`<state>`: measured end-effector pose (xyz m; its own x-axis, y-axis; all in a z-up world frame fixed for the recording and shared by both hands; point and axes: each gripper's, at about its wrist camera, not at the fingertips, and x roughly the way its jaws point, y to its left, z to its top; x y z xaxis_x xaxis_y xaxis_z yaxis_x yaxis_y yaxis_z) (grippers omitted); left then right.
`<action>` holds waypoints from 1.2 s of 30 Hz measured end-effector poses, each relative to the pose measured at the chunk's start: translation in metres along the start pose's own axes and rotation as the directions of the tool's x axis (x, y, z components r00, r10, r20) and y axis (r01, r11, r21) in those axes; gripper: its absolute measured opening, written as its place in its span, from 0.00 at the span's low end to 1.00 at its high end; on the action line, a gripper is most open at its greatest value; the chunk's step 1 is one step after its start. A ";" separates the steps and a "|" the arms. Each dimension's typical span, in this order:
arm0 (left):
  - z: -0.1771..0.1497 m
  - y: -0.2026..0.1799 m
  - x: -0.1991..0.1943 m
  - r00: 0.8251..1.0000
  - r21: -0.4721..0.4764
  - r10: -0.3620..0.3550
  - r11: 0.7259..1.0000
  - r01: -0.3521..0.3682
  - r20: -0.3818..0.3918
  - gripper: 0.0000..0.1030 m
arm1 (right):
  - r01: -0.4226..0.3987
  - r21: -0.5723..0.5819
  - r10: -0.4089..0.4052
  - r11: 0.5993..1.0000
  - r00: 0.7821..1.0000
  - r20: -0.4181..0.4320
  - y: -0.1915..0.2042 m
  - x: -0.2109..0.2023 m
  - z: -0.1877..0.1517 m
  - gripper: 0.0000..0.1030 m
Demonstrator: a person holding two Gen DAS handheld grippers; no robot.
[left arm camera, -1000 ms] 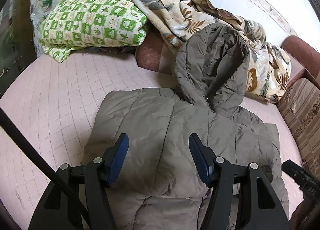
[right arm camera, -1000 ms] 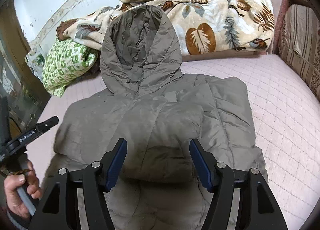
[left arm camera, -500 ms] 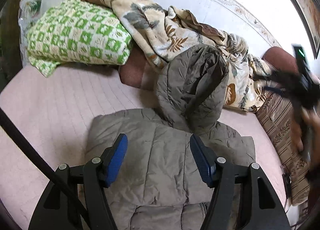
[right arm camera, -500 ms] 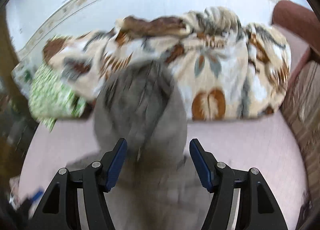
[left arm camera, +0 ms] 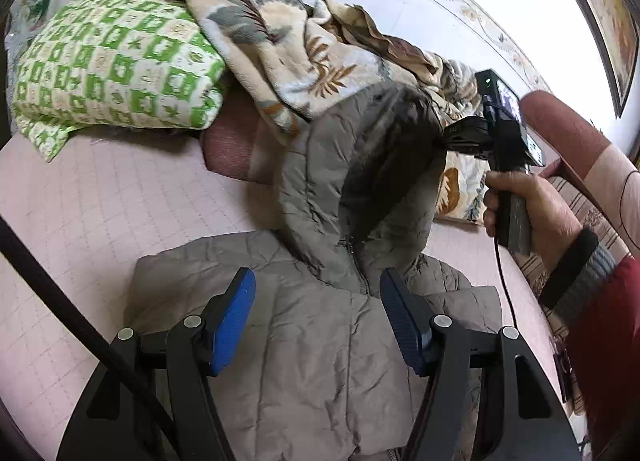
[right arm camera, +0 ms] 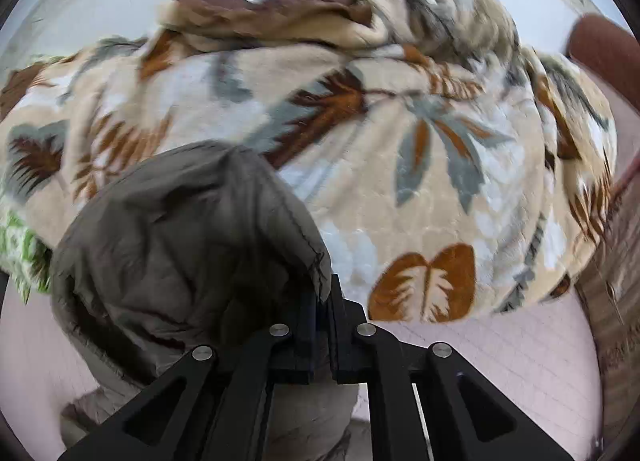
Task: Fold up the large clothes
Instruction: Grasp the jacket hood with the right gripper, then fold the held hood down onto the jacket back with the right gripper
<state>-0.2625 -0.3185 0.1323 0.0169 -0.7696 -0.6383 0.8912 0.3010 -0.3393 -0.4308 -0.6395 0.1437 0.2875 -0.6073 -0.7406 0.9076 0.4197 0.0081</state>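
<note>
A grey-green padded jacket (left arm camera: 320, 361) lies flat on the pink quilted bed, sleeves folded in. Its hood (left arm camera: 360, 181) stands lifted at the far end. My left gripper (left arm camera: 318, 313) is open and empty, hovering over the jacket's chest just below the collar. My right gripper (right arm camera: 323, 297) is shut on the hood's edge (right arm camera: 312, 253); in the left wrist view it (left arm camera: 452, 137) shows at the hood's right rim, held by a hand. The hood (right arm camera: 180, 241) fills the lower left of the right wrist view.
A leaf-patterned beige blanket (right arm camera: 400, 141) is heaped behind the hood, also in the left wrist view (left arm camera: 288, 53). A green-and-white checked quilt (left arm camera: 112, 73) lies far left. A maroon pillow (left arm camera: 232, 149) sits under them. A striped sofa arm (left arm camera: 568, 133) stands at the right.
My right gripper moved forward to the hood and closed on its edge. The left gripper pulled back slightly and stayed open.
</note>
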 end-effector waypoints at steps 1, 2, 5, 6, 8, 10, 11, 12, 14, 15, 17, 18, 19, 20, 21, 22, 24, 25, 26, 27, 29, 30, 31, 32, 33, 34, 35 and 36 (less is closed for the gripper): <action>-0.001 -0.001 0.002 1.000 0.001 -0.006 1.000 0.006 -0.005 0.62 | -0.013 -0.005 0.013 1.000 1.000 0.026 0.001 -0.008 -0.004 0.05; -0.002 -0.002 0.003 1.000 -0.003 -0.013 1.000 0.013 -0.008 0.62 | -0.046 0.002 0.046 0.999 0.998 0.046 0.000 -0.018 -0.010 0.05; -0.003 0.000 0.006 0.998 -0.051 -0.056 0.997 0.055 -0.013 0.62 | -0.094 -0.023 0.095 0.995 0.990 0.100 -0.001 -0.055 -0.032 0.05; -0.004 0.000 0.005 0.997 -0.067 -0.080 0.995 0.079 -0.012 0.62 | -0.114 -0.032 0.117 0.993 0.986 0.115 -0.002 -0.068 -0.042 0.05; -0.004 -0.002 0.001 0.994 -0.082 -0.106 0.991 0.106 0.003 0.62 | -0.146 -0.045 0.151 0.988 0.979 0.133 -0.003 -0.093 -0.059 0.05; -0.004 -0.004 -0.004 0.991 -0.090 -0.134 0.987 0.135 0.019 0.62 | -0.183 -0.064 0.191 0.981 0.970 0.151 -0.004 -0.117 -0.080 0.05; -0.004 -0.005 -0.006 0.989 -0.098 -0.147 0.984 0.149 0.025 0.62 | -0.189 -0.083 0.200 0.978 0.967 0.160 -0.003 -0.131 -0.092 0.05; -0.005 -0.006 -0.008 0.985 -0.111 -0.171 0.978 0.174 0.035 0.62 | -0.187 -0.103 0.202 0.977 0.964 0.172 -0.003 -0.144 -0.104 0.05; -0.006 -0.008 -0.011 0.976 -0.122 -0.212 0.969 0.216 0.042 0.62 | -0.207 -0.110 0.225 0.972 0.956 0.187 -0.005 -0.165 -0.127 0.05; -0.007 -0.011 -0.013 0.973 -0.118 -0.226 0.966 0.230 0.046 0.62 | -0.223 -0.107 0.240 0.969 0.952 0.189 -0.006 -0.175 -0.137 0.05; -0.011 -0.018 -0.019 0.971 -0.100 -0.233 0.966 0.238 0.058 0.62 | -0.229 -0.101 0.245 0.968 0.948 0.202 -0.010 -0.190 -0.156 0.05; -0.016 -0.023 -0.021 0.970 -0.084 -0.237 0.967 0.241 0.055 0.59 | -0.240 -0.093 0.254 0.966 0.946 0.201 -0.014 -0.196 -0.166 0.05; -0.020 -0.026 -0.022 0.968 -0.075 -0.245 0.966 0.248 0.050 0.56 | -0.254 -0.080 0.265 0.964 0.944 0.197 -0.017 -0.202 -0.177 0.05; -0.024 -0.029 -0.022 0.966 -0.067 -0.254 0.964 0.256 0.041 0.53 | -0.259 -0.066 0.267 0.964 0.943 0.198 -0.021 -0.205 -0.187 0.05; -0.030 -0.033 -0.022 0.966 -0.060 -0.258 0.964 0.259 0.026 0.47 | -0.265 -0.054 0.271 0.963 0.942 0.199 -0.024 -0.209 -0.197 0.05; -0.035 -0.035 -0.020 0.968 -0.054 -0.252 0.966 0.252 0.012 0.43 | -0.273 -0.046 0.277 0.961 0.940 0.198 -0.026 -0.213 -0.208 0.05; -0.048 -0.040 -0.017 0.972 -0.027 -0.234 0.972 0.233 -0.030 0.39 | -0.285 -0.020 0.283 0.958 0.939 0.197 -0.030 -0.219 -0.229 0.05; -0.053 -0.042 -0.017 0.973 -0.017 -0.225 0.974 0.225 -0.041 0.37 | -0.294 -0.006 0.289 0.956 0.937 0.197 -0.032 -0.221 -0.240 0.05; -0.057 -0.042 -0.016 0.975 -0.007 -0.214 0.977 0.214 -0.052 0.37 | -0.291 0.005 0.284 0.957 0.939 0.196 -0.034 -0.222 -0.248 0.05; -0.063 -0.042 -0.016 0.978 0.004 -0.200 0.980 0.201 -0.064 0.37 | -0.280 0.017 0.272 0.960 0.943 0.189 -0.036 -0.221 -0.260 0.05; -0.073 -0.040 -0.012 0.980 0.012 -0.175 0.984 0.177 -0.098 0.37 | -0.244 0.019 0.238 0.970 0.958 0.159 -0.037 -0.211 -0.278 0.05; -0.077 -0.038 -0.007 0.979 0.009 -0.162 0.986 0.165 -0.121 0.37 | -0.207 0.011 0.203 0.978 0.970 0.135 -0.037 -0.202 -0.286 0.05; -0.081 -0.037 -0.004 0.979 0.008 -0.154 0.988 0.156 -0.134 0.36 | -0.193 0.009 0.191 0.981 0.977 0.099 -0.037 -0.191 -0.292 0.05; -0.085 -0.036 0.000 0.979 0.015 -0.138 0.990 0.142 -0.152 0.36 | -0.192 0.008 0.191 0.981 0.980 0.057 -0.038 -0.180 -0.297 0.05; -0.088 -0.036 0.004 0.979 0.028 -0.120 0.992 0.126 -0.166 0.37 | -0.179 0.006 0.179 0.984 0.984 0.022 -0.039 -0.166 -0.302 0.06; -0.090 -0.036 0.007 0.979 0.038 -0.107 0.993 0.115 -0.173 0.37 | -0.155 0.001 0.155 0.988 0.988 -0.007 -0.041 -0.154 -0.307 0.06; -0.091 -0.036 0.009 0.979 0.044 -0.093 0.994 0.102 -0.179 0.37 | -0.138 0.007 0.139 0.990 0.989 -0.046 -0.043 -0.143 -0.311 0.06; -0.091 -0.033 0.014 0.977 0.035 -0.083 0.995 0.091 -0.196 0.37 | -0.141 0.022 0.142 0.990 0.988 -0.056 -0.046 -0.138 -0.314 0.06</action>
<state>-0.3330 -0.2874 0.0717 -0.1459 -0.6668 -0.7308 0.9045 0.2093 -0.3716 -0.6081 -0.3638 0.0345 0.3955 -0.5026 -0.7688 0.8646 0.4862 0.1269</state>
